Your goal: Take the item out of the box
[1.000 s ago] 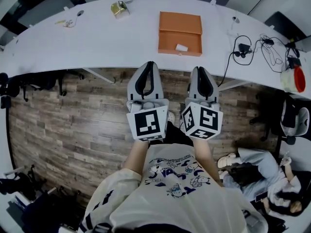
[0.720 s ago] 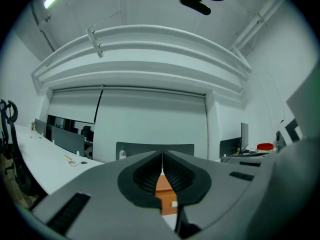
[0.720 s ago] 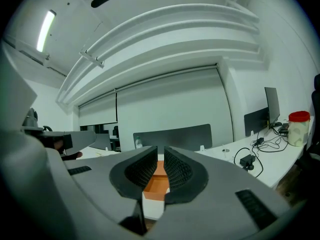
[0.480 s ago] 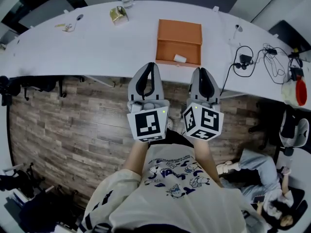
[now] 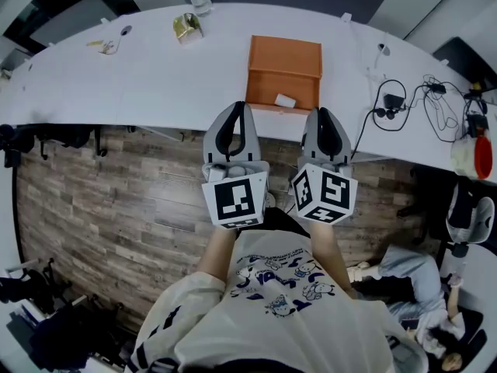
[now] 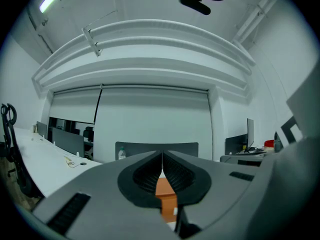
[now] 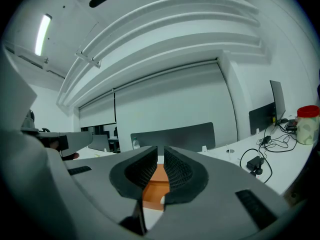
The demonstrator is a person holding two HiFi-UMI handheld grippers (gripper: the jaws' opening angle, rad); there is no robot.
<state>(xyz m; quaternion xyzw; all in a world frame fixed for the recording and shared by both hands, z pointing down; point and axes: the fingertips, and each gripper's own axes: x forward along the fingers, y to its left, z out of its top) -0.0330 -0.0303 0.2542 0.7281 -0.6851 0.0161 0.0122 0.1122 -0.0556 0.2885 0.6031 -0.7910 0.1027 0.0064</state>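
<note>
Head view: your left gripper (image 5: 237, 106) and right gripper (image 5: 322, 113), both closed and empty, point at the box (image 5: 285, 57) ahead; its white item (image 5: 285, 100) lies nearer the right.

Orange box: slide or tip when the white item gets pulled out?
Probably slides rather than tips: the orange box looks low and flat on a smooth white table. Its walls look like thin card, so may flex. The small white item inside looks light, so lifting it should barely drag the box.
</note>
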